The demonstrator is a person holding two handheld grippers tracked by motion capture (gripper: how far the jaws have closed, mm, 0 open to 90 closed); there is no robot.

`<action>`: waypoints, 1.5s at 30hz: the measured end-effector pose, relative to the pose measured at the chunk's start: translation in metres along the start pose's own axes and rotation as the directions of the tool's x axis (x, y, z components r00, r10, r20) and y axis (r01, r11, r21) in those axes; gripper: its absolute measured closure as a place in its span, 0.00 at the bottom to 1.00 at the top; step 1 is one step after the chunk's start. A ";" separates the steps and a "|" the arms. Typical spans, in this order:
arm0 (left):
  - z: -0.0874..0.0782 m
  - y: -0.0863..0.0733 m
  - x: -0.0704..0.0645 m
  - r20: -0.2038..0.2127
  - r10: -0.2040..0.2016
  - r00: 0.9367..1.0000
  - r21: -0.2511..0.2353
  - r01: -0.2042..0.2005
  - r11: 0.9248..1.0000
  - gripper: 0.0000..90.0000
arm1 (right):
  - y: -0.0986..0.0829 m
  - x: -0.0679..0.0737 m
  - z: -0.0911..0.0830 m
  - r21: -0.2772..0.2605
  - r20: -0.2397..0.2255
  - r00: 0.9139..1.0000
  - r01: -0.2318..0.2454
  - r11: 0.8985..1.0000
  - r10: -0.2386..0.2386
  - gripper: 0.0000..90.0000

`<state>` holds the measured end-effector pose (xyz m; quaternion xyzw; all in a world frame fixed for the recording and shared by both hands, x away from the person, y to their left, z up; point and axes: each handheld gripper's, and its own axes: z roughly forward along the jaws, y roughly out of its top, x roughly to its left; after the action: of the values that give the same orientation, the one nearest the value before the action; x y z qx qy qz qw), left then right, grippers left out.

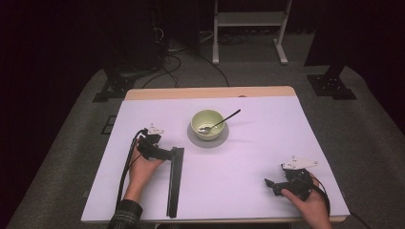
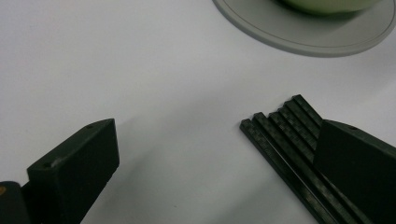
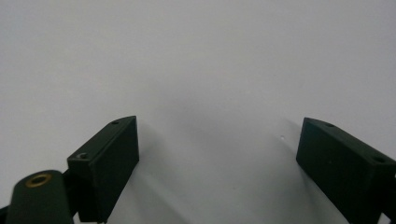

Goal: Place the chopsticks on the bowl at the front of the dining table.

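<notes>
A bundle of long black woven-pattern rods [image 1: 175,183] lies on the white table, running from mid-table toward the near edge. My left gripper [image 1: 167,153] sits at the bundle's far end with its jaws open. In the left gripper view the rod ends [image 2: 279,134] lie by the right jaw and pass partly under it, and the left gripper [image 2: 217,135] holds nothing. A pale green bowl [image 1: 207,123] with a spoon [image 1: 224,119] in it stands on a grey plate [image 1: 208,141]. My right gripper [image 1: 270,184] rests open at the near right, and in its own view the right gripper [image 3: 219,126] has bare table between its jaws.
The grey plate's rim [image 2: 299,35] and the bowl [image 2: 327,3] lie just beyond the left gripper. The table's wooden far edge [image 1: 210,92] borders grey carpet. A white stand [image 1: 249,28] and cables sit on the floor behind.
</notes>
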<state>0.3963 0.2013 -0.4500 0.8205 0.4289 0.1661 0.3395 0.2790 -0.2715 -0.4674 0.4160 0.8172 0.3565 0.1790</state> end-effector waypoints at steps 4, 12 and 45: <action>0.002 -0.001 0.001 -0.002 -0.005 1.000 0.006 0.005 1.000 0.00 | 0.000 0.000 0.000 0.000 0.000 1.000 0.000 1.000 0.000 0.13; 0.004 -0.003 0.003 -0.009 -0.007 1.000 0.016 0.007 1.000 0.00 | 0.000 0.000 0.000 -0.001 0.000 1.000 0.000 1.000 0.000 0.13; -0.008 -0.010 0.007 -0.025 -0.019 1.000 0.027 0.019 0.999 0.00 | 0.000 0.000 0.000 -0.001 0.001 1.000 0.002 1.000 -0.002 0.13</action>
<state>0.3893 0.2142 -0.4513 0.8189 0.4431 0.1671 0.3244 0.2788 -0.2715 -0.4674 0.4153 0.8173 0.3567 0.1797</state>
